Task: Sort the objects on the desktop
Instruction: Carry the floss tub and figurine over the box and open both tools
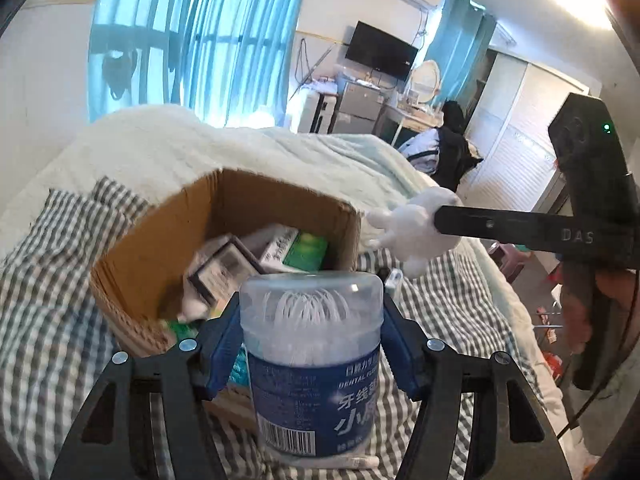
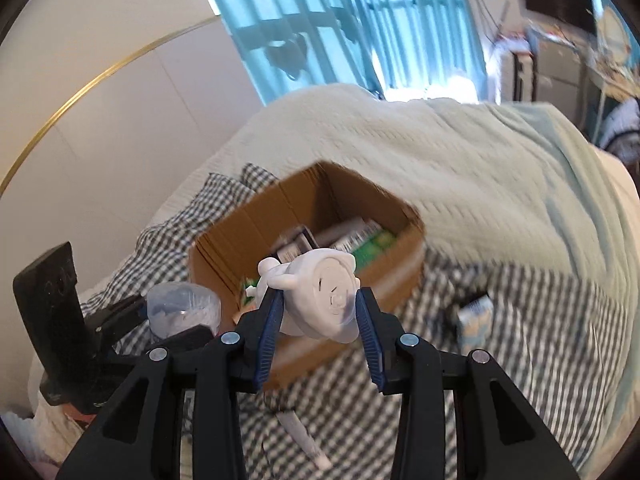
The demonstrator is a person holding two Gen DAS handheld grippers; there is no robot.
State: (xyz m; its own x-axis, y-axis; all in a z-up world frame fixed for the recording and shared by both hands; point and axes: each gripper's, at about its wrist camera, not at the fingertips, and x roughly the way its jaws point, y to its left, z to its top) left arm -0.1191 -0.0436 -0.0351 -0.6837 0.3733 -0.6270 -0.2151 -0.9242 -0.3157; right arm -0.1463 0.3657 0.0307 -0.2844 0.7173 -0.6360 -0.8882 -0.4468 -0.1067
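Observation:
My left gripper [image 1: 312, 308] is shut on a clear-lidded dental floss jar [image 1: 316, 360] with a blue label, held upright just in front of an open cardboard box [image 1: 160, 240]. The box holds several small cartons. My right gripper [image 2: 320, 296] is shut on a white toy figurine [image 2: 324, 284], hanging over the box's near wall [image 2: 360, 280]. In the left wrist view the figurine [image 1: 416, 228] sits at the box's right corner, at the tip of the right gripper's black finger [image 1: 520, 228]. The right wrist view shows the jar [image 2: 182, 308] to the left of the box.
The box stands on a bed with a grey checked sheet [image 1: 52, 320] and a pale green blanket [image 2: 440, 152] behind it. A small blue-and-white carton [image 2: 474, 320] lies right of the box, and a white tube [image 2: 304, 436] lies in front of it.

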